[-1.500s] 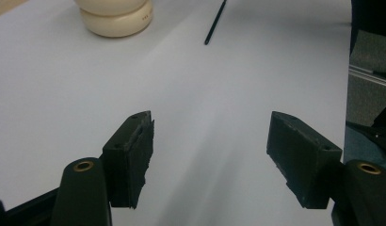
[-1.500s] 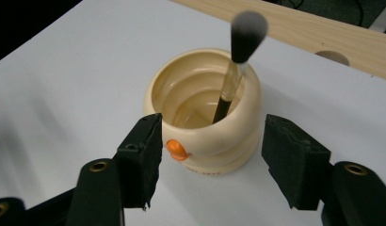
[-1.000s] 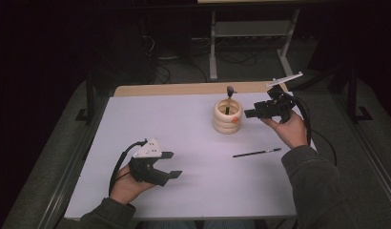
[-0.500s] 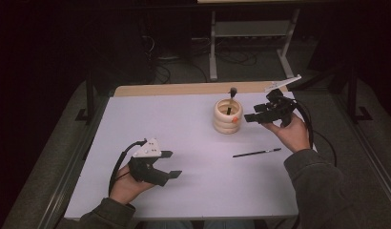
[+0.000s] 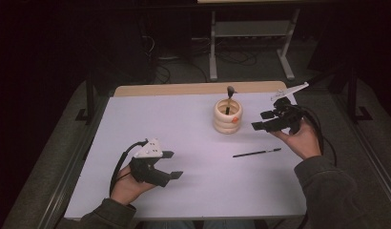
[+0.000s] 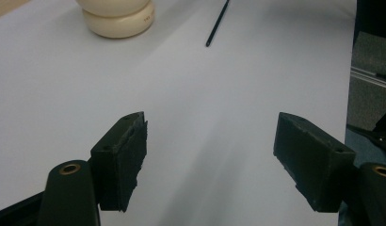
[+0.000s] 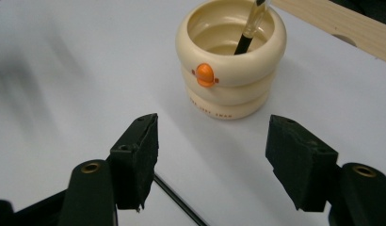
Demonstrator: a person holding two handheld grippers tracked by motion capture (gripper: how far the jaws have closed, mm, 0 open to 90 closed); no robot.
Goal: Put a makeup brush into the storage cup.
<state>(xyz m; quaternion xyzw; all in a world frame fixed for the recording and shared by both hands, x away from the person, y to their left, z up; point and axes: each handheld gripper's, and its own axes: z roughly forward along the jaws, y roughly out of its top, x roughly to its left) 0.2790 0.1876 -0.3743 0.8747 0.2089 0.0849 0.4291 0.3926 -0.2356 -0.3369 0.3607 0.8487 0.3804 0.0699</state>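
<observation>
Brushes are half sorted, I judge: one stands in the cream holder near the desk's far edge, the other brush lies toward its right edge, below my empty, parted right gripper.

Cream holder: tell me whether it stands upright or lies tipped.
Upright. The cream holder stands on its base with the mouth facing up, and a black brush leans inside it.

Cream ringed holder, upright, center-right of high view, orange knob on its side, one brush standing inside. Thin dark brush lies flat below-right, apart.
</observation>
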